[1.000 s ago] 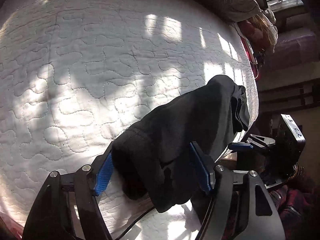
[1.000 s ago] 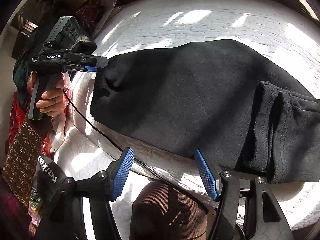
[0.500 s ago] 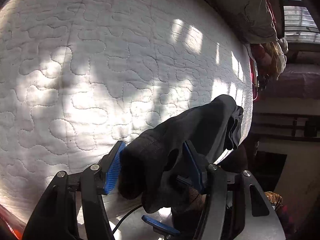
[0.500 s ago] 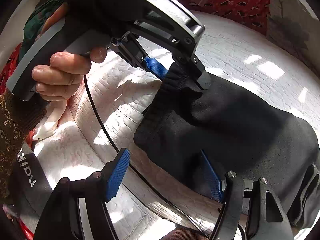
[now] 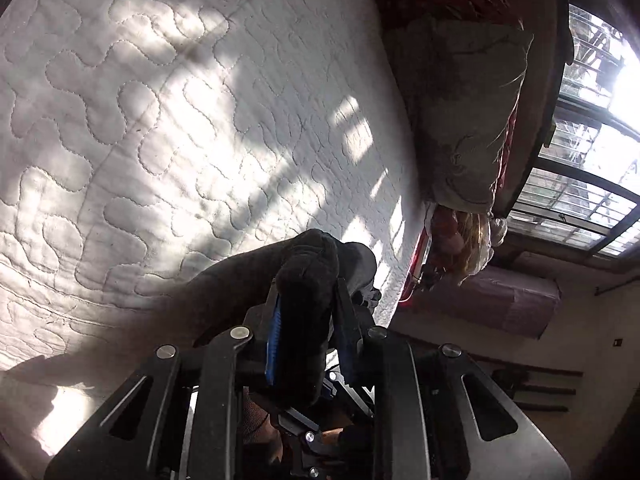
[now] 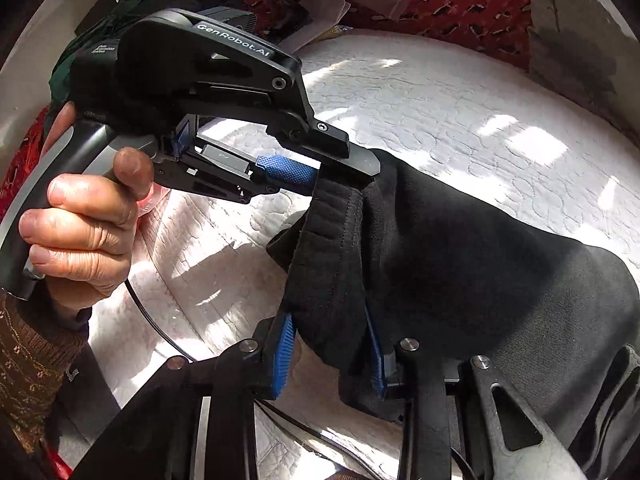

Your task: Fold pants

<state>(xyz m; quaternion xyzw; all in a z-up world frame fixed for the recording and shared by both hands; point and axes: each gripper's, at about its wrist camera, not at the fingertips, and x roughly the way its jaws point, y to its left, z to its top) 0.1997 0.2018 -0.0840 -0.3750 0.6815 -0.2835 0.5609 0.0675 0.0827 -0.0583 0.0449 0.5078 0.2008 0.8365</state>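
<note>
Both jaws clamp the black pants [image 6: 460, 248], left gripper [image 6: 320, 170] and right gripper [image 6: 330, 352] lifting one end clear of the quilt [image 5: 160, 140], evidently for folding.

In the right wrist view the black pants [image 6: 480, 264] run off the right and lower edges, so their far end cannot be seen. Bunched cloth covers the inner faces of the right claw [image 6: 330, 354]. In the left wrist view a fold hides the left claw [image 5: 308, 320] fingertips, and the pants [image 5: 248, 280] beyond are blurred in shadow.
</note>
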